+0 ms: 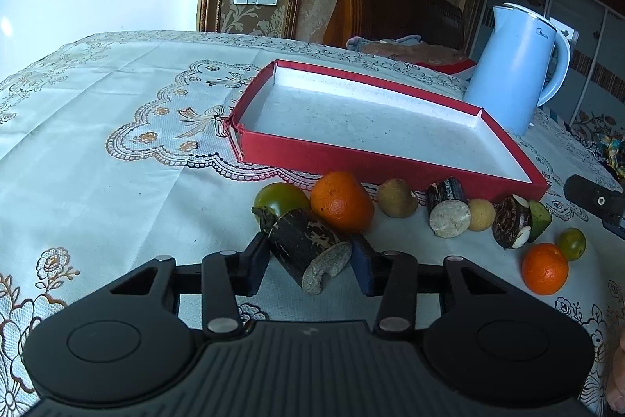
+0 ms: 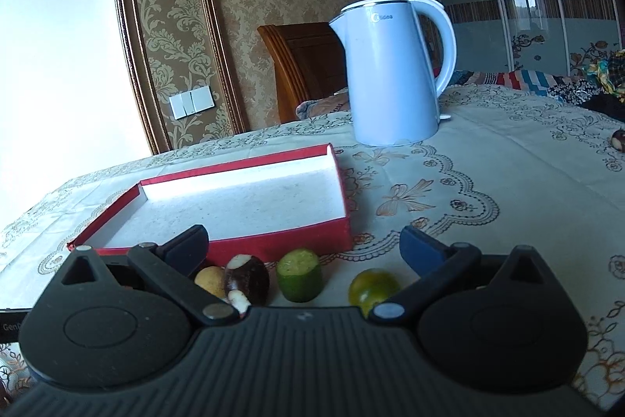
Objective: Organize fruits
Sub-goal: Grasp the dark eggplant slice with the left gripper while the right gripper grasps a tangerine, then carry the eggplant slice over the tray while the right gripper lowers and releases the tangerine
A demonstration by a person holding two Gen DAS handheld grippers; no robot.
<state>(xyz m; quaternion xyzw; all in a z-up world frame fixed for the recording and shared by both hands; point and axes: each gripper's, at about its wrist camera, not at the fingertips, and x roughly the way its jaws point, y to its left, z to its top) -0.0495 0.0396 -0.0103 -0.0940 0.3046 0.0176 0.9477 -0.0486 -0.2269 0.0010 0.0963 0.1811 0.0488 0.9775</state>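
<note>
In the left wrist view my left gripper is shut on a dark sugarcane piece, held in front of the red tray, whose white inside is bare. A row of fruit lies along the tray's near wall: a green tomato, an orange, a brown fruit, a second cane piece, a dark chestnut. Another orange lies nearer. My right gripper is open above a chestnut, a green cucumber piece and a green tomato.
A light blue kettle stands behind the tray's right corner; it also shows in the right wrist view. A patterned cloth covers the table. A wooden headboard and bedding lie beyond the far edge.
</note>
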